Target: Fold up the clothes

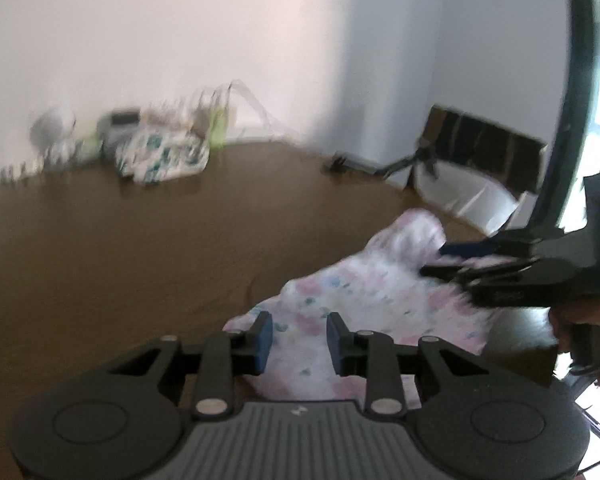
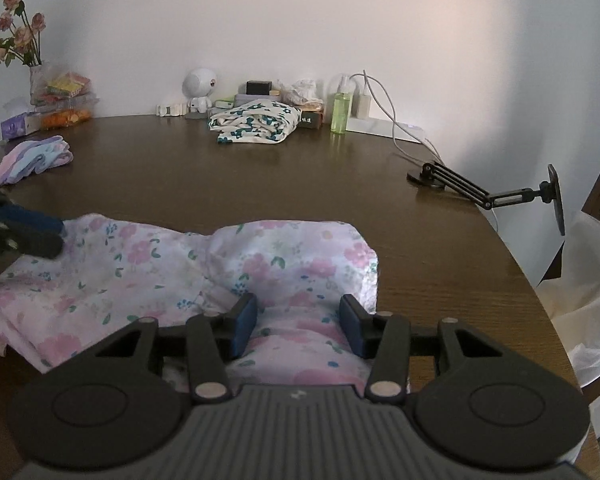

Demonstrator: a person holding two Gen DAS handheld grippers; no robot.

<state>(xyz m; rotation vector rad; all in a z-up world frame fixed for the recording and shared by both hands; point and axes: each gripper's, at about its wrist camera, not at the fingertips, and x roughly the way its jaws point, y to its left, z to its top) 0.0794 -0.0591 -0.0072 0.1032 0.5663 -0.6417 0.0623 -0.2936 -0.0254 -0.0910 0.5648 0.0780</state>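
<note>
Two close wrist views, shared garment

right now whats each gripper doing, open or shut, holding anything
left gripper: jaws parted with the pink floral cotton garment between them; a grip cannot be told.
right gripper: jaws parted over the same garment; a grip cannot be told.

We see the pink floral garment spread on the brown table. Our right gripper stands open over its near edge; our left gripper touches its far left corner.
</note>
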